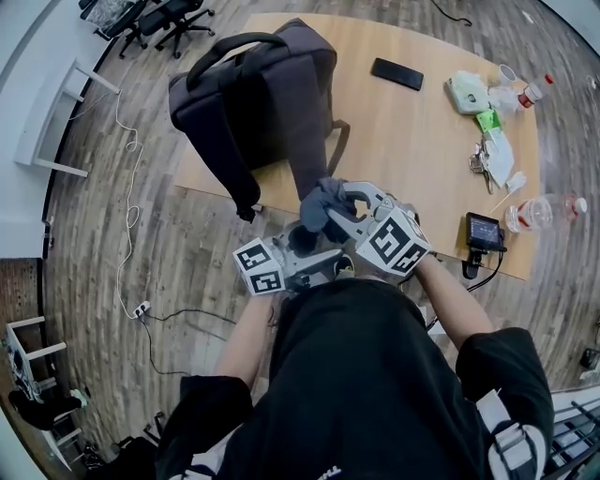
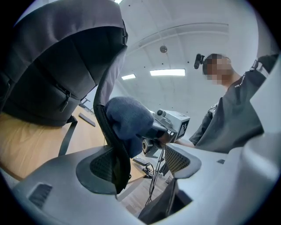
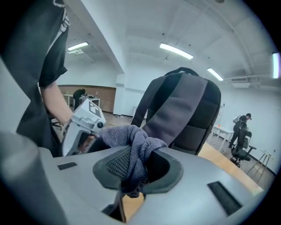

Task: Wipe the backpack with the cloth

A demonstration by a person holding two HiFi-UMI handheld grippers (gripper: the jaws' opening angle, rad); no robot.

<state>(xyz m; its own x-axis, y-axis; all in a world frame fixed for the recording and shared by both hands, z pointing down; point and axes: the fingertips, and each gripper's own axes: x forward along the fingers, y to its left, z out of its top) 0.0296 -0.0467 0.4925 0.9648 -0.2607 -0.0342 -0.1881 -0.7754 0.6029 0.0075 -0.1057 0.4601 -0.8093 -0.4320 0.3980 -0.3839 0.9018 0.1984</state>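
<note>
A dark grey backpack stands upright on the wooden table, near its front left corner. My right gripper is shut on a bunched grey-blue cloth, held just in front of the backpack, off the table's front edge. Close to its left, my left gripper stands open. A black backpack strap hangs between its jaws, against the left pad and well apart from the right one.
On the table's right half lie a black phone, a white case, keys and a clear bottle. A small screen device sits at the front edge. Office chairs stand beyond the table, and a power strip lies on the floor.
</note>
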